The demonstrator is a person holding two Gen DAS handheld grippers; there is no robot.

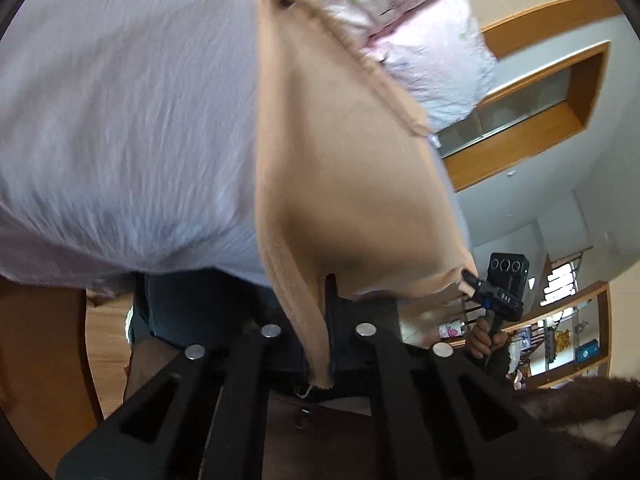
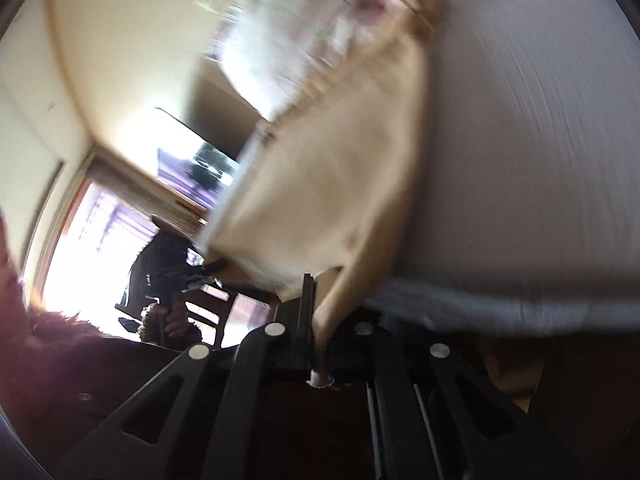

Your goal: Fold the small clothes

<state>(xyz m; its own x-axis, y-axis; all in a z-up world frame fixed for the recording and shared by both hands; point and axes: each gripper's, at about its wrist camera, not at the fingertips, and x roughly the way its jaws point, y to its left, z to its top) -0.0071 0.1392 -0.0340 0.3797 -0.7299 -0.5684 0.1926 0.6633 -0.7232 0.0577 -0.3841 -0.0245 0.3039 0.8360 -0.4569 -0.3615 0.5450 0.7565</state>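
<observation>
Both my left gripper and right gripper pinch the raised garment; folding not yet begun.

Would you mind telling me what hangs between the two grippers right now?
The beige garment spans between them: the left gripper pinches one corner and the right gripper the other, as the left wrist view shows.
</observation>
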